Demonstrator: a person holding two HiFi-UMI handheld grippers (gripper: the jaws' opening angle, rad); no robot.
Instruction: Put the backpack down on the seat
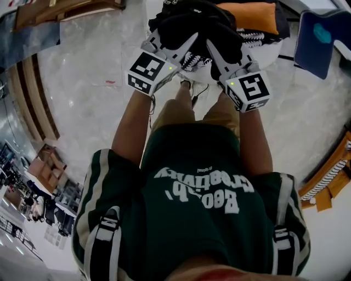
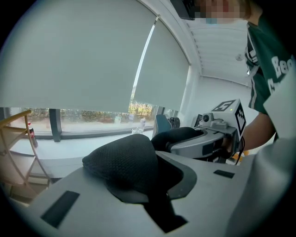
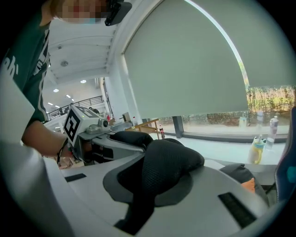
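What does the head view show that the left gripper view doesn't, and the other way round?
Only the head view: the person's legs and the marker cube of the left gripper. Only the left gripper view: the window blind, a bottle on the sill and a wooden frame. Both: the black backpack, with the right gripper shut on it.

ahead: orange cushion (image 1: 249, 16) just beyond the backpack (image 1: 192, 22) | right: blue chair (image 1: 313, 50) — near | left: bare floor (image 1: 82, 66)

The white seat (image 1: 271, 52) (on pale marble floor (image 1: 82, 66)) carries an orange cushion (image 1: 249, 15).
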